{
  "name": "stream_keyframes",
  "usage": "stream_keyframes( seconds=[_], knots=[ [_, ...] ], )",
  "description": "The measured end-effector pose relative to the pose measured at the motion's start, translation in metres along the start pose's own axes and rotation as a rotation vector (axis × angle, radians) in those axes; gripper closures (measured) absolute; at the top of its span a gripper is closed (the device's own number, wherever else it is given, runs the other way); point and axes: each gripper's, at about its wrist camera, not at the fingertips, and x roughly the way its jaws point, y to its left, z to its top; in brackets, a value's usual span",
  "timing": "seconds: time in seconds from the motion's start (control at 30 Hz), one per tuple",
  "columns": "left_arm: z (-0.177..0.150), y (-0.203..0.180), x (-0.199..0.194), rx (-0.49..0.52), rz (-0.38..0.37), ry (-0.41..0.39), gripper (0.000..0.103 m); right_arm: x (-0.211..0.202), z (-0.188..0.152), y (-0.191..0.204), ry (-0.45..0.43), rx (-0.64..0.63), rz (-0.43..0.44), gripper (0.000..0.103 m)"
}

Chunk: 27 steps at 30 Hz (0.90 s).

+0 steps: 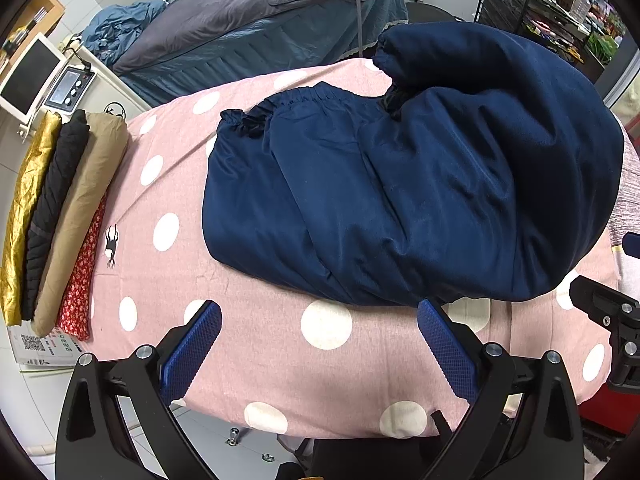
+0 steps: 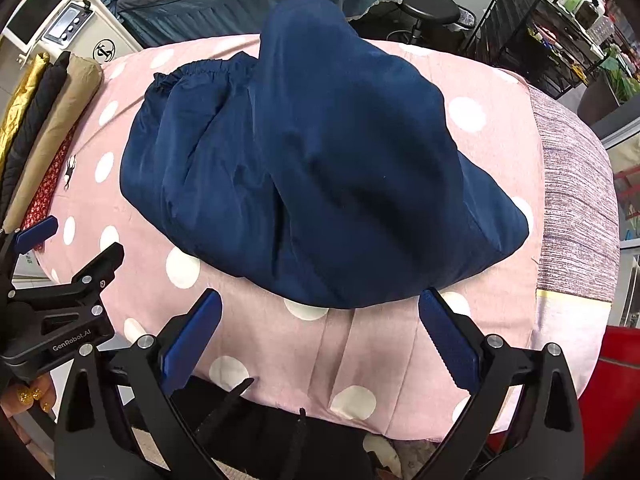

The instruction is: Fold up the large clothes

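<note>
Lying on the table: a large navy-blue padded garment with gathered elastic hems (image 1: 400,184) (image 2: 312,168), bunched in a loose mound on the middle of a pink cover with white polka dots (image 1: 256,344) (image 2: 400,344).
Garment shape: one elastic-hemmed edge faces the far left side; a rounded sleeve-like part with a gathered cuff rises at the far right in the left wrist view, and stands up as a peak in the right wrist view.
Left gripper (image 1: 320,340): jaws spread wide, blue textured pads on either side, holding nothing, hovering over the near edge of the table just short of the garment's near fold.
Right gripper (image 2: 320,336): jaws likewise spread wide and empty, just before the garment's near edge; its right pad tip appears close to the fabric, contact cannot be told.
Grippers together: side by side, the left one showing at the left rim of the right wrist view, a hand with gold glitter nails (image 2: 28,398) beneath it.
Stack at the table's left edge: folded clothes in gold (image 1: 24,208), black (image 1: 54,204), tan (image 1: 80,216) and red floral cloth (image 1: 82,276), well apart from the navy garment.
Right end of the table: a mauve striped knit cloth (image 2: 576,200).
Behind the table: a bed with grey and blue bedding (image 1: 248,12), a black wire shelf rack with bottles (image 1: 532,4), a black round stool (image 2: 430,12).
</note>
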Motion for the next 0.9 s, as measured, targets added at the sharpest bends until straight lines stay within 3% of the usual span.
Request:
stream_keyframes(
  seconds=[0.9],
  knots=[
    [-0.0009,-0.0021,0.0061,0.009,0.003,0.019,0.007,0.0056,-0.0003,0.0003,0.02,-0.001,0.002,0.006]
  ],
)
